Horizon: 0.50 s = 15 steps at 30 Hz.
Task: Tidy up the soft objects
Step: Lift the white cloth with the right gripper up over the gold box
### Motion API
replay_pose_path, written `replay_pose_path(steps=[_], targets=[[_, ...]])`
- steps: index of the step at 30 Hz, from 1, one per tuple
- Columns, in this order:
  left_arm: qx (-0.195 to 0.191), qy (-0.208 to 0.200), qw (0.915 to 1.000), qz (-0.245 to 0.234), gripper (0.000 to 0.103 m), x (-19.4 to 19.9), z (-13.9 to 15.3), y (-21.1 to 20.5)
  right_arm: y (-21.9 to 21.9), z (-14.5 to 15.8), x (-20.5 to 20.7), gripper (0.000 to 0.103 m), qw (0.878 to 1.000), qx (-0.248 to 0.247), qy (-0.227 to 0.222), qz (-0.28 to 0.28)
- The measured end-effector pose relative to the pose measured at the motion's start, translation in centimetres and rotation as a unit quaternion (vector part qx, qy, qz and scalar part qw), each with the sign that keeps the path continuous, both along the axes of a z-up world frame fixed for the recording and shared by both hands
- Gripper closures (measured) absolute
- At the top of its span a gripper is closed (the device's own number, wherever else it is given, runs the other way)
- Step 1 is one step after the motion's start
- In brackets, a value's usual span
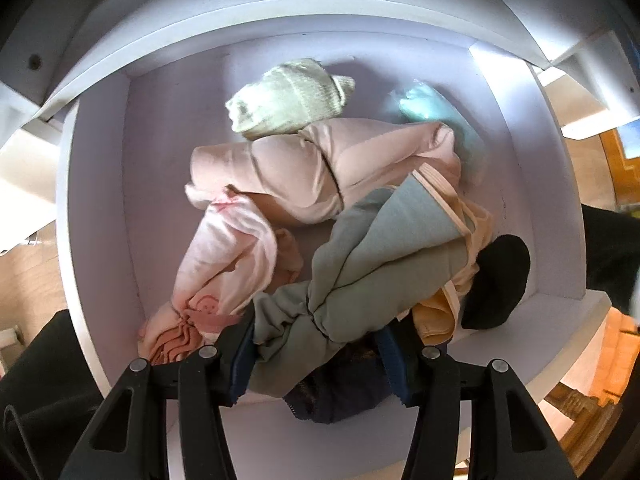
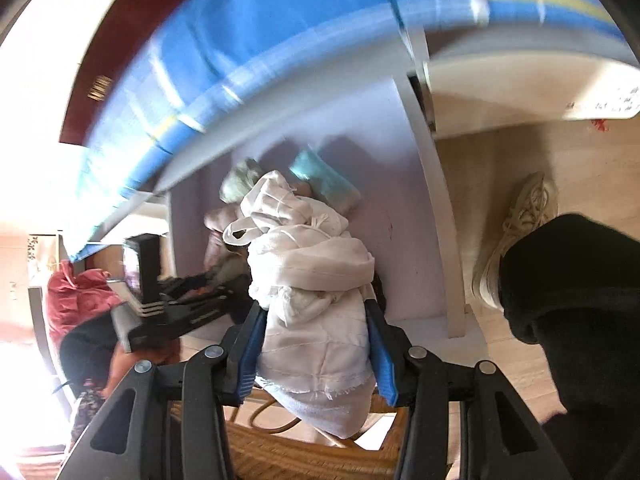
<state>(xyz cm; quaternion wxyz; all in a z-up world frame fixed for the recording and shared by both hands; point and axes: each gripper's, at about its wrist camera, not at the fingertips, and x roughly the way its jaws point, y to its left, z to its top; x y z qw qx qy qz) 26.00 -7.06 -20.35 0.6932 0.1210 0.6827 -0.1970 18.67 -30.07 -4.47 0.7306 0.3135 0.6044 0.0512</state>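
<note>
White cubby shelf (image 1: pixel 100 184), already crowded with rolled clothes. Your left gripper (image 1: pixel 316 344) has its jaws clamped on the grey-green roll (image 1: pixel 360 264) inside; your right gripper (image 2: pixel 316 344) grips the white cloth bundle (image 2: pixel 316 280) above the wicker basket (image 2: pixel 280 452). Seat each roll flat before releasing.

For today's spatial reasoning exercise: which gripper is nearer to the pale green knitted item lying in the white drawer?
Left. The left gripper hangs directly over the drawer, shut on a grey-green garment, the knitted item just beyond. The right gripper, shut on a white cloth bundle, sits farther back.
</note>
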Motion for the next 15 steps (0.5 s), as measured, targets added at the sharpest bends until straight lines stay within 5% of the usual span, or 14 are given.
replay_pose_path(steps=[15], targets=[[-0.015, 0.004, 0.9996, 0.026, 0.048, -0.3, 1.1, 2.1, -3.0, 17.1, 6.6, 0.056, 0.99, -0.053, -0.127, -0.034]])
